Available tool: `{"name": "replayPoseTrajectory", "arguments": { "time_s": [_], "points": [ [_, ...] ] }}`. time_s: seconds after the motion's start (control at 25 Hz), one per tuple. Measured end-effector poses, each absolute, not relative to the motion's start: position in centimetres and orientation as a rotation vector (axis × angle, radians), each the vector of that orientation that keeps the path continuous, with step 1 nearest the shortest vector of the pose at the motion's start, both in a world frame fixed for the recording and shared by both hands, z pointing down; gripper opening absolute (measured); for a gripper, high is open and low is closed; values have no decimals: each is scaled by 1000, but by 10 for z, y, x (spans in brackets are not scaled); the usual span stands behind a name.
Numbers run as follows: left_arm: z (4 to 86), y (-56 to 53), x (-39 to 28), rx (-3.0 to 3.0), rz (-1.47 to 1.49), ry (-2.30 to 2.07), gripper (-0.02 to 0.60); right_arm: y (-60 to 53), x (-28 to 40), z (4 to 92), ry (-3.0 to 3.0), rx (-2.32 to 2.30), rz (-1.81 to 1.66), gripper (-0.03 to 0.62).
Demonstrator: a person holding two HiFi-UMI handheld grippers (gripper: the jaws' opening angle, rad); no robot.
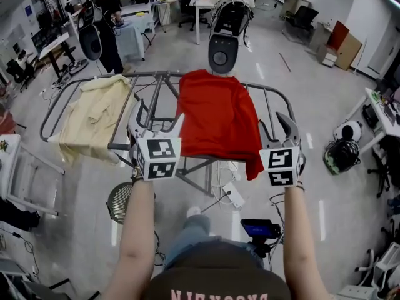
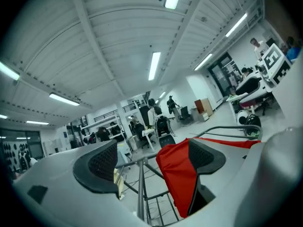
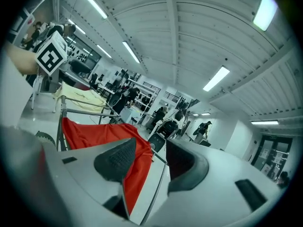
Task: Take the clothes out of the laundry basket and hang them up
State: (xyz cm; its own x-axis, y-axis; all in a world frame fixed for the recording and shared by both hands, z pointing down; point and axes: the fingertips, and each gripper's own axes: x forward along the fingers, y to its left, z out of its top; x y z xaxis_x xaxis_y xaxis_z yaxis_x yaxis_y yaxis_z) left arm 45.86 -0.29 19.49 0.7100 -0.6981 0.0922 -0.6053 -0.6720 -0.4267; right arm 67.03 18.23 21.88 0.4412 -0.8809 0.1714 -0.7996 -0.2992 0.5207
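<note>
Right now the red shirt (image 1: 219, 114) is lying draped over the middle of the grey drying rack (image 1: 156, 74), with its long axis running straight away from the person, from the far rail down to the near one. Its near end is spilling over the front edge, and the near right corner is hanging lower than the rest. The cloth is looking plain, bright red and mostly smooth, with a few soft folds where it is sagging between the bars. To its left, on the rack's raised wing, a cream garment (image 1: 94, 111) is hanging in loose wrinkles, well apart from the red one. The left gripper (image 1: 157, 122) is hovering just beside the shirt's near left edge with its jaws standing wide apart; the left gripper view is showing only the rack's bars and the red cloth beyond them, nothing pinched. The right gripper (image 1: 276, 130) is hovering near the shirt's drooping right corner, its jaws sitting at a narrower gap with nothing between the pads, the red cloth showing behind one of them. The rack is standing on a pale, glossy floor (image 1: 337, 217) with cables trailing under it. Behind the rack a dark-and-white machine (image 1: 222, 49) is standing, and farther back the room is opening into a busy workshop with desks, chairs and a person in dark clothes (image 1: 109, 24). Long strip lights are glowing along the ribbed white ceiling.
</note>
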Motion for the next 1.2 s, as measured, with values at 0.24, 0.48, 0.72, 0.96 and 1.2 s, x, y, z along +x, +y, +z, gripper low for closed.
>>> {"name": "replayPoseTrajectory", "arguments": {
  "time_s": [0.24,0.48,0.72,0.96,1.2],
  "points": [
    [180,1,456,-2628,-191,995,446,184,661,203,-1460,2278,-207,190],
    [164,12,458,-2655,-81,920,413,192,652,194,-1547,2345,-182,101],
    [158,8,448,-2657,-29,924,137,194,649,182,-1552,2394,-206,32],
    [166,9,449,-2721,-49,836,2,188,646,179,-1599,2396,-199,2],
    [162,0,442,-2701,-1,839,2,179,640,173,-1602,2390,-250,1]
  ]
}}
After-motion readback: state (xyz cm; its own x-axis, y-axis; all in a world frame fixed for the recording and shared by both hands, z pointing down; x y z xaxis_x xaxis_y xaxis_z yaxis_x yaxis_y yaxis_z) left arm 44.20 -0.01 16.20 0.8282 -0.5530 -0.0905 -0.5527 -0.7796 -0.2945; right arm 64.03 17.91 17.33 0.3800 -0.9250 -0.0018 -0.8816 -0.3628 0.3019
